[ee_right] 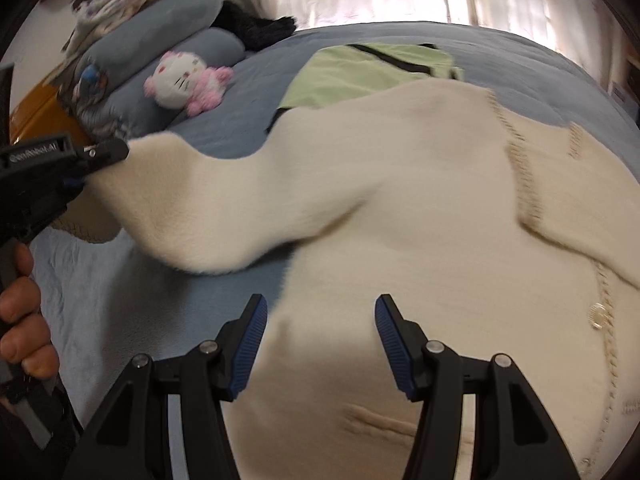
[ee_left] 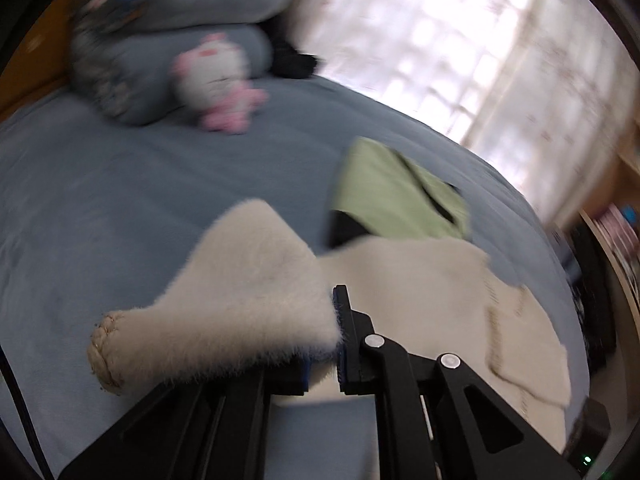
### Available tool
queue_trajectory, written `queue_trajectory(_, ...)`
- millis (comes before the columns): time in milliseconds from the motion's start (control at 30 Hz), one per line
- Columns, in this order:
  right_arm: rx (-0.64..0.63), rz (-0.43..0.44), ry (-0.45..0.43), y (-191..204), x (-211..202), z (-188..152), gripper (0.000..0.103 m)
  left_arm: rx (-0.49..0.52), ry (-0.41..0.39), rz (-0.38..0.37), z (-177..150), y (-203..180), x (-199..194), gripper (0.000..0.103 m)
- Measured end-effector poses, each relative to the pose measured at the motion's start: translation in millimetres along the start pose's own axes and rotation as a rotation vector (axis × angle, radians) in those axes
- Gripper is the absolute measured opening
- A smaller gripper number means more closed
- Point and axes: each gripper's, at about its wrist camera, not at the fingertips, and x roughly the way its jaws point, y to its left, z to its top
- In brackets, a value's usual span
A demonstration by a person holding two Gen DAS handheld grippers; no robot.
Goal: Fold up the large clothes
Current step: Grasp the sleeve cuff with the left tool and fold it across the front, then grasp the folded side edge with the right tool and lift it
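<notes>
A bed (ee_right: pixel 360 40) covered in a blue-grey sheet fills both views, with a bright curtained window (ee_left: pixel 460 40) behind its far edge. At the head end lie stacked blue-grey pillows (ee_right: pixel 160 28), a pink-and-white plush cat (ee_right: pixel 184 80) and a dark furry thing (ee_right: pixel 256 26) that is too blurred to name. A cream fleece cardigan (ee_right: pixel 400 208) is spread across the near part of the bed, its stitched front edge and a button on the right. A light green garment (ee_right: pixel 372 68) with black trim lies flat just beyond it, the cardigan's far edge overlapping its near edge.

To the left of the cardigan the sheet is bare out to the pillows; on the right the cardigan runs close to the bed's edge.

The left gripper (ee_left: pixel 324 344) is clamped on the cardigan's sleeve (ee_left: pixel 256 292), with the braided cuff (ee_left: pixel 106 352) sticking out to the left past the fingers. The right gripper (ee_right: pixel 320 344) hangs above the cardigan's body with its jaws spread wide, nothing between the blue pads.

Only the right wrist view shows the left gripper from the side, a hand (ee_right: pixel 22 312) on its handle, and the sleeve lifted off the sheet and stretched towards it. Only the left wrist view shows the cuff, and furniture beyond the bed's right side.
</notes>
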Motion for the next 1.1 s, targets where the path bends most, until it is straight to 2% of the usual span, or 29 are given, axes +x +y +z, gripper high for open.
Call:
queue_trajectory(133,0.054,-0.041,-0.038,-41.0,-23.8,-2.8,0.056,0.118,0.059,-0.079,-17.2,-79.1,11.4,0.007)
queue_trajectory(267,0.137,-0.097,-0.059,-90.3,-42.8,-8.8,0.056,0.232,0.157,-0.133,-55.6,-144.5,33.7,0.007)
queue_trajectory(367,0.206,-0.145,-0.057,-131.4,-52.9,-18.3,0.056,0.314,0.232,-0.132,-91.9,-181.8,51.0,0.007)
queue_trajectory(467,0.261,-0.176,-0.038,-162.5,-57.6,-30.0,0.056,0.401,0.291,-0.079,-127.8,-210.4,74.0,0.008)
queue_trajectory(533,0.289,-0.185,-0.022,-177.8,-58.2,-37.1,0.056,0.432,0.306,-0.039,-140.2,-218.2,88.9,0.011)
queue_trajectory(600,0.313,-0.183,-0.010,-189.8,-57.7,-43.7,0.056,0.450,0.338,-0.023,-150.3,-221.6,98.8,0.022)
queue_trajectory(700,0.328,-0.166,-0.004,-196.3,-56.0,-46.1,0.056,0.439,0.356,-0.047,-151.4,-218.9,98.7,0.040)
queue_trajectory(767,0.330,-0.150,-0.007,-198.3,-57.1,-48.5,0.056,0.422,0.376,-0.089,-150.4,-221.5,95.7,0.059)
queue_trajectory(833,0.323,-0.129,-0.017,-195.2,-60.0,-48.5,0.056,0.402,0.395,-0.128,-146.8,-217.9,88.0,0.070)
queue_trajectory(967,0.289,-0.105,-0.047,-184.1,-66.6,-41.8,0.056,0.363,0.428,-0.200,-141.0,-212.1,70.1,0.071)
queue_trajectory(1100,0.241,-0.085,-0.073,-170.9,-74.4,-35.2,0.056,0.341,0.415,-0.227,-137.3,-198.4,46.3,0.071)
